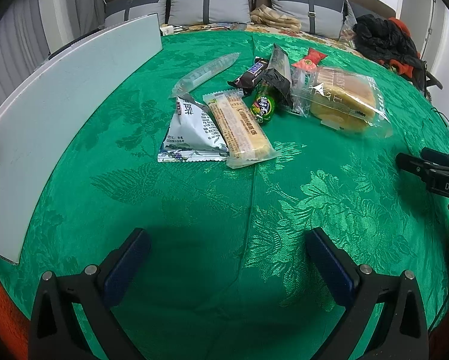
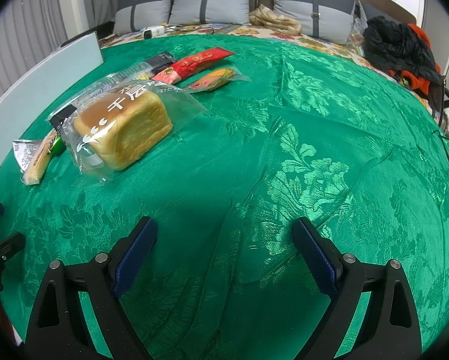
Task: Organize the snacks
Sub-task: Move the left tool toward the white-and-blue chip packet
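Several snacks lie in a loose pile on the green tablecloth (image 1: 194, 204). A bagged bread loaf (image 1: 341, 102) (image 2: 125, 126) lies at the right of the pile. A yellow biscuit bar (image 1: 239, 126), a white-blue packet (image 1: 191, 132), a dark chocolate bar (image 1: 252, 73), a green candy (image 1: 263, 106), a clear long wrapper (image 1: 206, 70) and a red packet (image 2: 194, 61) lie around it. A corn-print snack (image 2: 218, 79) lies beyond the loaf. My left gripper (image 1: 227, 246) is open and empty, short of the pile. My right gripper (image 2: 224, 240) is open and empty over bare cloth, right of the loaf.
A white board (image 1: 59, 114) stands along the table's left edge. Grey pillows (image 1: 209, 3) and a folded cloth (image 2: 273, 18) lie on the bed behind. Black and orange clothing (image 2: 401, 48) lies at the far right. The right gripper's tip (image 1: 428, 168) shows in the left view.
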Demonstrator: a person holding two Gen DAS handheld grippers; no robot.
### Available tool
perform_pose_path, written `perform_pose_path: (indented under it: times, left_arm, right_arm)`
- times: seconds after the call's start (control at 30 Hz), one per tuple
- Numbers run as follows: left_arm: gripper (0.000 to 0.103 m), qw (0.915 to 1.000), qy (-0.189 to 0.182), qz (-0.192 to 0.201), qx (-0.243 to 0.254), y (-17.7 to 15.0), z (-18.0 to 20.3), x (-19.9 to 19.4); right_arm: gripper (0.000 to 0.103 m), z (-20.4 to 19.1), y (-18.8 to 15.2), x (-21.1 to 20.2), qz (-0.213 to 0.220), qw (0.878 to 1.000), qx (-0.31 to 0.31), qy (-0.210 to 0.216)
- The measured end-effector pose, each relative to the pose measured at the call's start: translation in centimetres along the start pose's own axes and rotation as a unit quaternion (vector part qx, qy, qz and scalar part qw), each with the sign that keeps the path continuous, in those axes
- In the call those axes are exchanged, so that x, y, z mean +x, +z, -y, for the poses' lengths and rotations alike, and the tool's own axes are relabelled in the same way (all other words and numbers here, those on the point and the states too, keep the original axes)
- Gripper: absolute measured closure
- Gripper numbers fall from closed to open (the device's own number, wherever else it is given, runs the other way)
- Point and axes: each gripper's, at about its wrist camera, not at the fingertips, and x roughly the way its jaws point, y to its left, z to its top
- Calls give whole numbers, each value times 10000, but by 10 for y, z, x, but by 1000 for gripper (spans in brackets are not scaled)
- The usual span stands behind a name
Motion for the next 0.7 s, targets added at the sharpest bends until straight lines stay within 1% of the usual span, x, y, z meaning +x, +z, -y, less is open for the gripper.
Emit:
perform_pose_path:
  times: [0.17,0.23,0.33,0.43,0.6,0.7]
  left_arm:
    - [0,9998,-69,-193,65,7,-6,3]
    - [0,9996,-42,-289,-48,10,-15,4]
    - [0,9991,-87,-310,-264,14,-29,4]
    - [0,9981,-93,-462,-389,24,-41,7]
    - [0,9973,-270,-268,-631,41,-58,1]
    - [0,9978,-270,-168,-585,54,-62,2]
  right_arm:
    - [8,0,0,0,-1,10000,1,1]
    - [8,0,0,0,-1,10000,2,2]
    - [8,0,0,0,-2,10000,2,0]
    - [8,0,0,0,-3,10000,3,1]
    - [8,0,0,0,-3,10000,4,1]
    - [8,0,0,1,-4,10000,5,1]
